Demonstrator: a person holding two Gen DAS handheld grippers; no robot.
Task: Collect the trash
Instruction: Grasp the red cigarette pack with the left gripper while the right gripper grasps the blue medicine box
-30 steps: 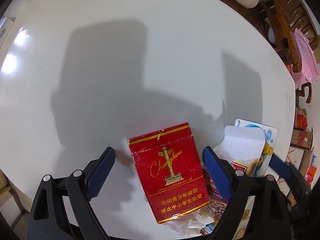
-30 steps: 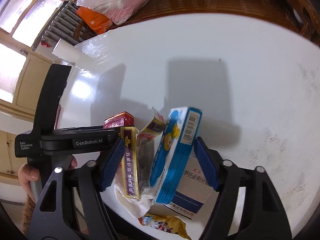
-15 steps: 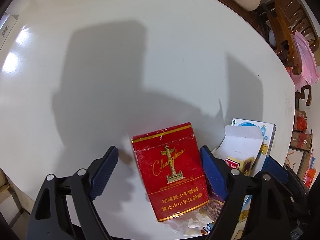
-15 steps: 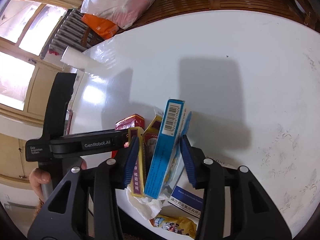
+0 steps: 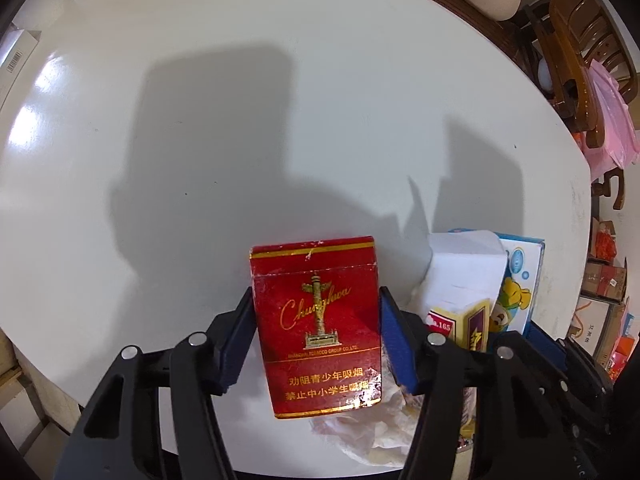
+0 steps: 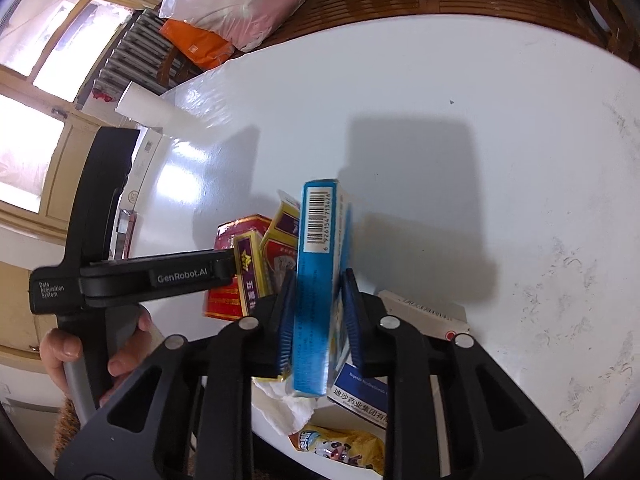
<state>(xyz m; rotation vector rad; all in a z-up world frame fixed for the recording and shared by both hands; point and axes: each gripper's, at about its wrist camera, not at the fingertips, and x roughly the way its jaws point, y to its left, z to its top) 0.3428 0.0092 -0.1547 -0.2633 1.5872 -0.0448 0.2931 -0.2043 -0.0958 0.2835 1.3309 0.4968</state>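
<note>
A: At the near edge of the white table [image 5: 280, 80], why was each tool clamped on a box?

B: Likely to lift both together. The left gripper [image 5: 316, 340], jaws just closing, squeezed the red cigarette pack [image 5: 316, 320] by its sides; the right gripper [image 6: 318, 316], also just closing, pinched the blue carton [image 6: 316, 264] upright on edge.

A: And the rest?

B: The crumpled tissue [image 6: 288, 404] and yellow wrapper [image 6: 340, 446] lay beneath, untouched.

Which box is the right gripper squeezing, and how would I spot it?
Look at the near edge of the white table, where a heap of small packs lies. The right gripper is shut on the blue box standing on end there. Only it is blue with a barcode on top; its neighbours are red or yellow.
</note>
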